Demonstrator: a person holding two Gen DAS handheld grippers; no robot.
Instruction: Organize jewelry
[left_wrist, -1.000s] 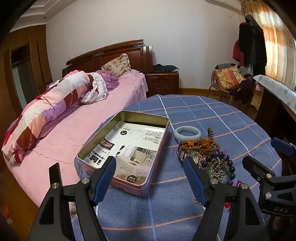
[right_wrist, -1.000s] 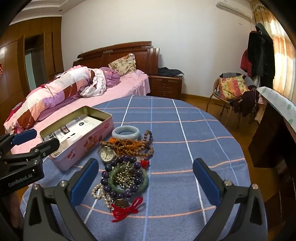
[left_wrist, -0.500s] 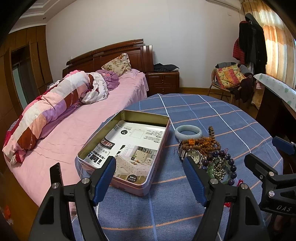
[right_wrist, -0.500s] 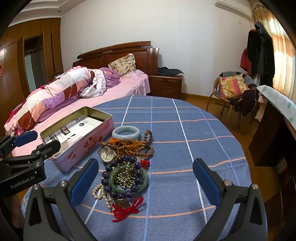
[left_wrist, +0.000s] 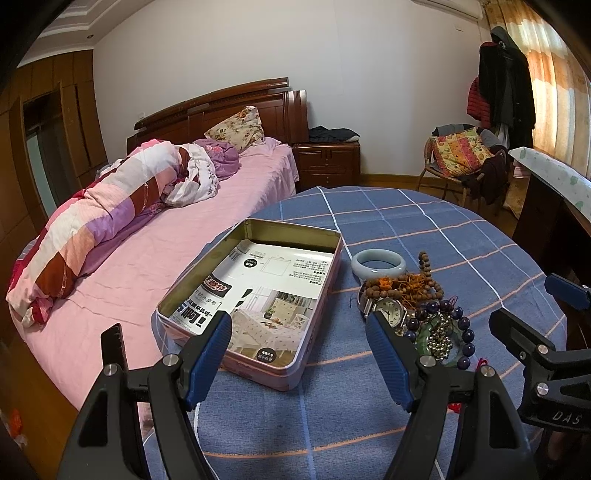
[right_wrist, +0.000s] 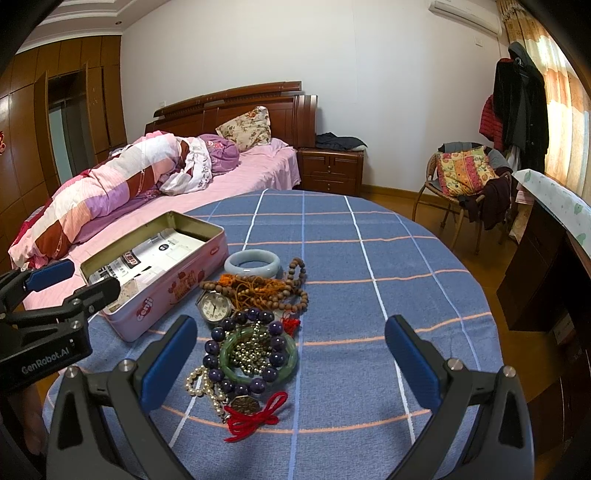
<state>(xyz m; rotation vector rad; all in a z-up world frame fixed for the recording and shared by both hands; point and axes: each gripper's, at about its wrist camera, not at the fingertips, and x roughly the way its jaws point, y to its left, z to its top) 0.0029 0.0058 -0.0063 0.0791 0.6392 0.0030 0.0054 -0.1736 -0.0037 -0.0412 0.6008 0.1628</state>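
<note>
Both grippers hovered low over the near edge of the round table (right_wrist: 369, 236), which was covered in a blue checked cloth, and pointed forward across it. The left gripper (left_wrist: 299, 354) had its jaws spread wide and empty, framing the near end of the open pink tin (left_wrist: 314, 325); a printed sheet lay flat inside the tin. The right gripper (right_wrist: 291, 354) likewise held its jaws wide apart with nothing between them, poised just short of the jewelry pile.

The jewelry lay heaped on the cloth just right of the tin: a pale jade bangle (right_wrist: 252, 263) farthest away, then brown wooden beads (right_wrist: 291, 288) and a wristwatch (right_wrist: 215, 306), then a green bangle (right_wrist: 258, 373) ringed by dark purple beads (right_wrist: 218, 334), with pearls (right_wrist: 199, 384) and a red-corded pendant (right_wrist: 245, 404) nearest the camera.
</note>
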